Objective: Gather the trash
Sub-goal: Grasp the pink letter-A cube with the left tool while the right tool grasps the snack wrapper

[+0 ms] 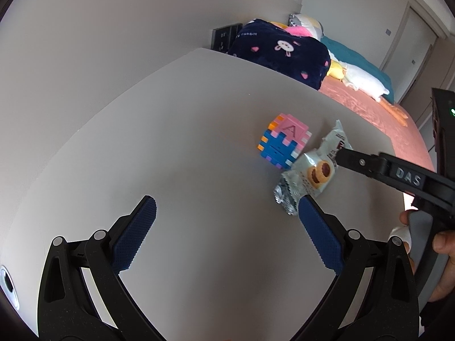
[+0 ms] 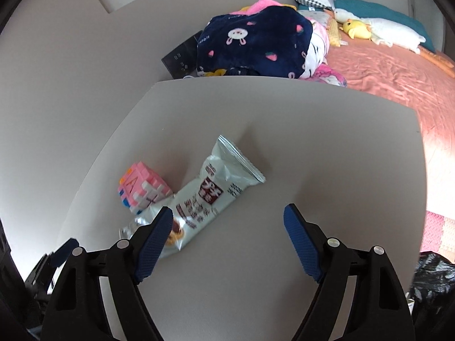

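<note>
One snack wrapper (image 2: 210, 196) on table (image 2: 312, 147): pale mint, crinkled, biscuit pic, silver crimped ends, touching toy cube (image 2: 142, 190). L gripper (image 1: 227, 224) & R gripper (image 2: 227, 227) jaws both spread, empty.

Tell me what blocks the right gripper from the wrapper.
Nothing visible does. The right gripper is open just over the wrapper, its left finger already above the near end. The toy cube touches the wrapper's left side, outside the fingers.
</note>
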### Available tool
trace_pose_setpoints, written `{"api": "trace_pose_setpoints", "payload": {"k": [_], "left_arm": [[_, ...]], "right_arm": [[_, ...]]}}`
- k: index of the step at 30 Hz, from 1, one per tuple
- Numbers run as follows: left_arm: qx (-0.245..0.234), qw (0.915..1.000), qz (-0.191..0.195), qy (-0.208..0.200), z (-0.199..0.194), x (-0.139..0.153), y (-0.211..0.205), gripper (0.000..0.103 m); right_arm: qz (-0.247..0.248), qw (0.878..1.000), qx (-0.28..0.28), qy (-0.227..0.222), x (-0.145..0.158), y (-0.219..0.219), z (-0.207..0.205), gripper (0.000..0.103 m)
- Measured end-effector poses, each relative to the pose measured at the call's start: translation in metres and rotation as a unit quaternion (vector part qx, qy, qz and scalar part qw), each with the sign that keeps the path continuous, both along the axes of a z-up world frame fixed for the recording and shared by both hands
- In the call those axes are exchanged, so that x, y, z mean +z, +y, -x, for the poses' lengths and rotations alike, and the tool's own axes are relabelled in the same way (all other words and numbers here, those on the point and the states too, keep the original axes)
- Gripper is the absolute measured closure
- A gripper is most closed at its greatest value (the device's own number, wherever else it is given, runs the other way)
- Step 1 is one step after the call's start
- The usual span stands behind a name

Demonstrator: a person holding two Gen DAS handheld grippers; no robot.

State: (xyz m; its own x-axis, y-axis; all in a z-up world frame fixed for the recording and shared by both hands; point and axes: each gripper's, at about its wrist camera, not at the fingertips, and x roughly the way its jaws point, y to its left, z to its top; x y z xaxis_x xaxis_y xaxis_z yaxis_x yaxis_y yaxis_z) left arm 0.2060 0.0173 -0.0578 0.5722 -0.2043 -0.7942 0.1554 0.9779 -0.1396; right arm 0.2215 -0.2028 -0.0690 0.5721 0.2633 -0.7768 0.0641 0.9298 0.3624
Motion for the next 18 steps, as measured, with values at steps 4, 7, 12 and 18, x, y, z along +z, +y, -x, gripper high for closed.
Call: {"api": "trace_pose_setpoints", "payload": {"k": [4, 7, 12, 18], "left_arm": [[0.001, 1.0000, -0.003, 0.002, -0.006, -0.003, 0.001, 0.006], [0.000, 1.0000, -0.004, 0.002, -0.008, -0.003, 0.001, 0.006], [-0.003, 1.0000, -0.003, -0.001, -0.015, -0.002, -0.003, 0.006], [-0.018, 0.9998, 0.005, -0.003, -0.028, -0.003, -0.018, 0.006]], "right_arm": [[0.007, 1.000, -0.012, -0.003, -0.001, 0.007, -0.015, 0.028], [0.024, 1.000, -0.002, -0.003, 0.000, 0.016, -0.024, 0.040], [0.052, 0.998, 0.027, -0.002, 0.000, 0.023, -0.029, 0.067], [0.061, 0.998, 0.022, -0.009, 0.002, 0.007, -0.029, 0.077]]}}
